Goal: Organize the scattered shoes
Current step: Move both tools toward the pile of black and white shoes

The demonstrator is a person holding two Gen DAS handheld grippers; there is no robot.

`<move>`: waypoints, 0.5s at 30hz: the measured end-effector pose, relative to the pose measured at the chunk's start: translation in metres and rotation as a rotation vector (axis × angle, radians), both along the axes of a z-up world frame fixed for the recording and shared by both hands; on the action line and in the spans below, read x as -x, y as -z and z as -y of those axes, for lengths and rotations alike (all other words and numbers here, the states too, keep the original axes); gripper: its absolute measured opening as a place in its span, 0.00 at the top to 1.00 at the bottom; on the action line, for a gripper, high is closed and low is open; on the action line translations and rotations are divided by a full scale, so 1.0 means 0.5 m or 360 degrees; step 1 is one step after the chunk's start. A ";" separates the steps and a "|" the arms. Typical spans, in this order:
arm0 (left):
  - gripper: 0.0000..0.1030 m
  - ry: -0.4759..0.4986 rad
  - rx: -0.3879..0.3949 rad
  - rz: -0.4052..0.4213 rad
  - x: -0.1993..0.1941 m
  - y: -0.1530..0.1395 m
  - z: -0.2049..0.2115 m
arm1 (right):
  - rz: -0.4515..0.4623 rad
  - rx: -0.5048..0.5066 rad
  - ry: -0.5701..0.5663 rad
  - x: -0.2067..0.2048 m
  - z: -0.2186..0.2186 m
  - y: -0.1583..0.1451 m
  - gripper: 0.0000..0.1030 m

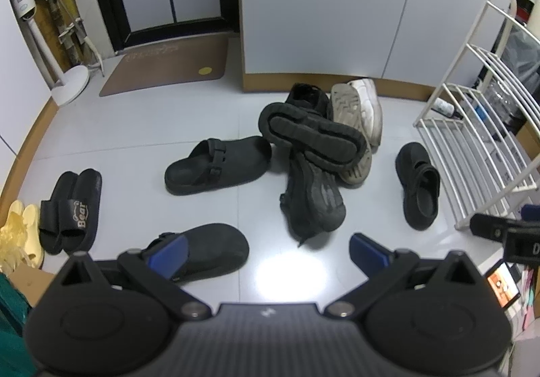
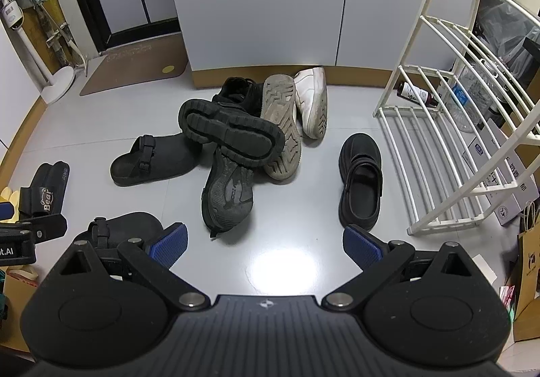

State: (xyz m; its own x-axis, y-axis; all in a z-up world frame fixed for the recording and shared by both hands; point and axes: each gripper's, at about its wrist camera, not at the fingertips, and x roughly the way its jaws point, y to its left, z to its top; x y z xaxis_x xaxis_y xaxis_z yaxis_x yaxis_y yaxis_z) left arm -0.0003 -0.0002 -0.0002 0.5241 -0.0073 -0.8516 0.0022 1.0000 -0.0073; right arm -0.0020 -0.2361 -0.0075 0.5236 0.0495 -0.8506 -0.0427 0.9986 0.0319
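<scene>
Shoes lie scattered on a pale tiled floor. A heap in the middle holds an upturned black chunky shoe (image 1: 312,136) (image 2: 233,132), a black sneaker sole-up (image 1: 312,205) (image 2: 227,195) and a pair of white sneakers (image 1: 366,107) (image 2: 312,100). One black clog (image 1: 216,164) (image 2: 152,159) lies left of the heap, another (image 1: 209,249) (image 2: 114,230) near my left gripper. A black strap shoe (image 1: 418,184) (image 2: 361,178) sits beside the white rack (image 1: 472,127) (image 2: 449,127). My left gripper (image 1: 266,254) and right gripper (image 2: 265,247) hover open above the floor, holding nothing.
Black "Bear" slides (image 1: 71,211) (image 2: 45,190) and yellow slippers (image 1: 20,232) line the left wall. A brown doormat (image 1: 168,63) lies before the dark door, a standing fan (image 1: 69,83) beside it. White cabinets (image 2: 270,6) stand behind the heap. Boxes and a paper bag (image 2: 528,262) crowd the right.
</scene>
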 end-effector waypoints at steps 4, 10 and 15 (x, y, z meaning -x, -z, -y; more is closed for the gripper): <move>0.00 0.0037 0.0017 0.0025 0.007 0.003 0.004 | 0.0028 -0.0022 0.0003 0.010 0.005 -0.001 0.02; 0.01 0.0106 0.0042 0.0059 0.016 0.009 0.013 | 0.0026 -0.0001 0.0013 0.011 0.006 -0.004 0.02; 0.01 0.0194 0.0075 0.0023 0.000 0.028 0.035 | 0.0042 0.0036 -0.0007 0.003 0.009 -0.016 0.02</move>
